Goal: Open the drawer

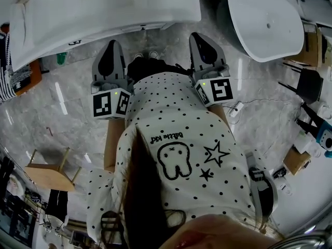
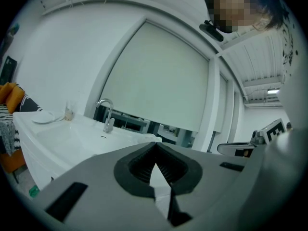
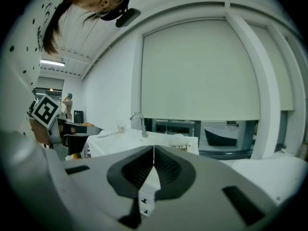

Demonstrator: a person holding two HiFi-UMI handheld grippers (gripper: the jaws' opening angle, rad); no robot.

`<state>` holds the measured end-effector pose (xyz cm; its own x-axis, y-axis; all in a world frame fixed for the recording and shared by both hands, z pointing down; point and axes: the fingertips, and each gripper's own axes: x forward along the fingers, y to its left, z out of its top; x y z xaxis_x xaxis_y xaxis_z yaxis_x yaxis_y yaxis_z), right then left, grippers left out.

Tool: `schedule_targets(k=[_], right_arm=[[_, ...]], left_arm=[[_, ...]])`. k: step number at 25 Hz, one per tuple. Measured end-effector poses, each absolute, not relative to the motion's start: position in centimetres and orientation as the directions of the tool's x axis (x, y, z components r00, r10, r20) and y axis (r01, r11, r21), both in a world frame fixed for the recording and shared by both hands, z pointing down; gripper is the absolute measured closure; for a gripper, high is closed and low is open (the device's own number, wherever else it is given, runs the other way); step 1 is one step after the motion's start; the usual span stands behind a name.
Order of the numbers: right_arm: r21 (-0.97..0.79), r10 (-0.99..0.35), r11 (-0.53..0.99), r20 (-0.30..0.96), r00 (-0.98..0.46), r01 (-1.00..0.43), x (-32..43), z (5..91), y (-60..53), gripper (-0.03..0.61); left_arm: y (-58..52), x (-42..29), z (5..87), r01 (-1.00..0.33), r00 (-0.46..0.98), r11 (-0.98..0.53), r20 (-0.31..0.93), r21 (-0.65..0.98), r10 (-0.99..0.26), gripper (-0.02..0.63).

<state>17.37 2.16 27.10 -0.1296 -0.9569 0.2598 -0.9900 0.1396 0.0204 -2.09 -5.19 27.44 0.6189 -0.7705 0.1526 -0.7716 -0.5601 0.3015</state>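
I cannot tell which part is the drawer; no view shows it clearly. The big white sink [image 1: 104,9] stands at 12 o'clock, right in front of the person. Both tools point at it but stay apart from it.

The left tool [image 1: 112,43] is clenched. Its two jaws meet at the tips and nothing is between them. The right tool [image 1: 198,35] is clenched too, and it is empty as well. The two tools are side by side, left at 11 o'clock and right at 1 o'clock.

In the left gripper view, a tap [image 2: 107,114] stands on the sink and a plate [image 2: 44,118] lies at the sink's far end.

A white tub [image 1: 264,19] is at 2 o'clock. A wooden stool [image 1: 49,175] stands on the shiny floor [image 1: 67,102] at 8 o'clock. The person wears a spotted shirt [image 1: 171,118].
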Motion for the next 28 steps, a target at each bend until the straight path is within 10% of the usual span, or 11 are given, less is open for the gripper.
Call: schedule_targets(k=[28], right_arm=[[-0.012, -0.934, 0.174, 0.316, -0.169, -0.985, 18.4, 29.8, 3.1, 0.565]], left_arm=[[-5.7, 2.1, 40.1, -0.757, 0.649, -0.586, 0.432, 0.289, -0.626, 0.549]])
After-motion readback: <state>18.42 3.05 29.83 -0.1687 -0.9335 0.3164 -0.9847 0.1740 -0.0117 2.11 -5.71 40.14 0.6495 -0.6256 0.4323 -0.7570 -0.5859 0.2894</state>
